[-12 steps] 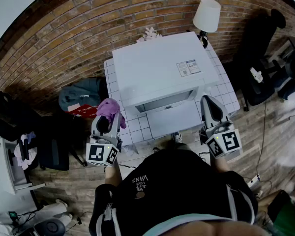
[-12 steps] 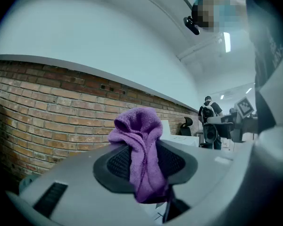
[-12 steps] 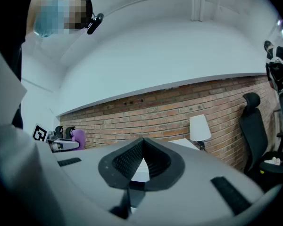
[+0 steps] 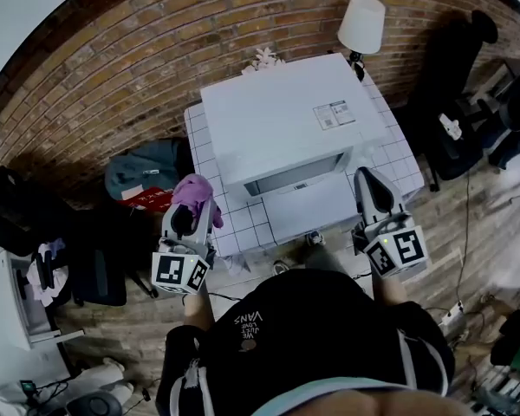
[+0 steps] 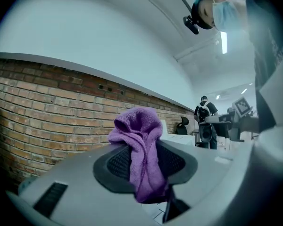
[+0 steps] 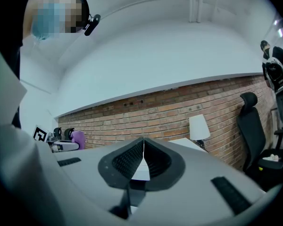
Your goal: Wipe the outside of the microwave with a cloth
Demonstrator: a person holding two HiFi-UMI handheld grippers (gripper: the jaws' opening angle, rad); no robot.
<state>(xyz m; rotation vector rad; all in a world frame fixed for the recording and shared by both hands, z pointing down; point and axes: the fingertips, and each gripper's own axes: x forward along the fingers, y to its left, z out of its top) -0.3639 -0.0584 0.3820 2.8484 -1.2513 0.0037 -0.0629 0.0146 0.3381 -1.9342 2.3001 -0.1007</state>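
A white microwave [image 4: 282, 120] stands on a white tiled table [image 4: 399, 159] against the brick wall, its door side facing me. My left gripper [image 4: 191, 208] is held at the table's left front corner, shut on a purple cloth [image 4: 192, 191] that bunches above its jaws; the same cloth [image 5: 140, 149] hangs between the pads in the left gripper view. My right gripper [image 4: 369, 185] sits at the table's right front corner, to the right of the microwave, shut with its tips [image 6: 142, 142] meeting and nothing between them. Both grippers are apart from the microwave.
A white lamp [image 4: 362, 24] stands behind the microwave at the table's back right. A grey bag [image 4: 143, 167] lies on the floor left of the table. Black office chairs [image 4: 455, 68] stand at the right, and dark clutter [image 4: 35, 224] at the left. Another person stands far off in the left gripper view.
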